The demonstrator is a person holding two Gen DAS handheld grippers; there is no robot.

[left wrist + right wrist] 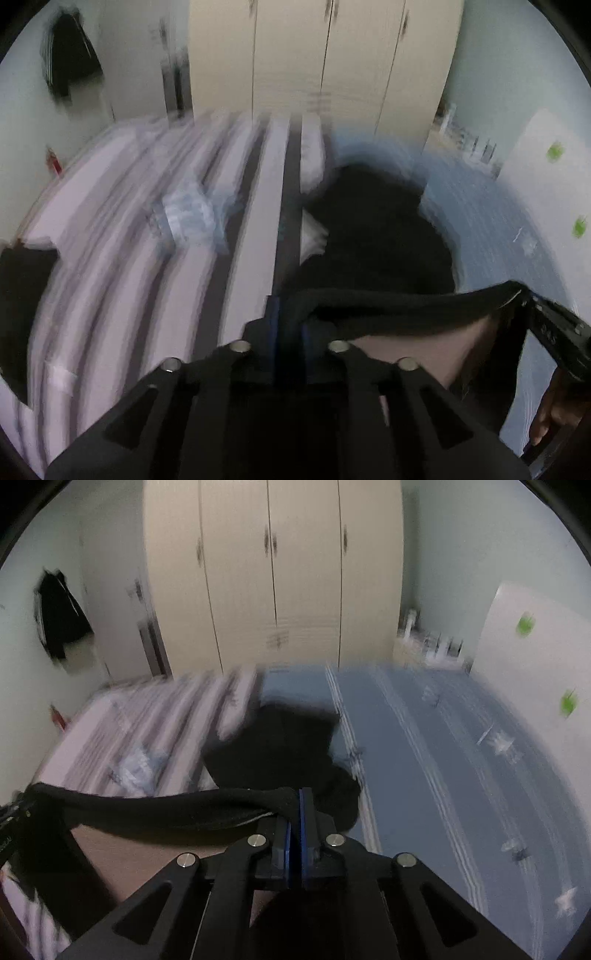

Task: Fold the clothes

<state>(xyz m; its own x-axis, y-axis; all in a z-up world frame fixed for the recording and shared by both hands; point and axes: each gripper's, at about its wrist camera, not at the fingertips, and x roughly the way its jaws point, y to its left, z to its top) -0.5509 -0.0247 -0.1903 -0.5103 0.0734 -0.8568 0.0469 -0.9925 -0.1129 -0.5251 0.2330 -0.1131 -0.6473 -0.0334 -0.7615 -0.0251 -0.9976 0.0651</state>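
From your left wrist camera, your left gripper (286, 314) points out over the bed (480, 236). Its blue pads (274, 317) stand close together with the hem of a black garment (373, 236) caught between them. The cloth runs taut from there to the right, where your right gripper (526, 295) pinches the other end near the frame edge. The bulk of the garment lies heaped on the blue part of the bedsheet, ahead and slightly right of the jaws. To the left the bedding is pale pink with darker stripes (258, 221), heavily smeared by blur. A cream wardrobe (325, 62) stands at the far end, and a dark item hangs on the wall (70, 62) at upper left. Fingers of a hand (546, 417) show at lower right below the right gripper.

From your right wrist camera, the right gripper (295, 801) also has its blue pads (306, 812) nearly together, and the black fabric's edge sits between their tips. The hem stretches left as a sagging band toward the left gripper (14, 805), which is barely visible at the frame's edge. The black garment (280, 746) rests in a heap on the bed beyond the jaws, at the seam between the pink striped bedding (147, 731) and the blue sheet (443, 757). The wardrobe (273, 572) fills the background, and a white panel with green stickers (535, 657) leans at right.
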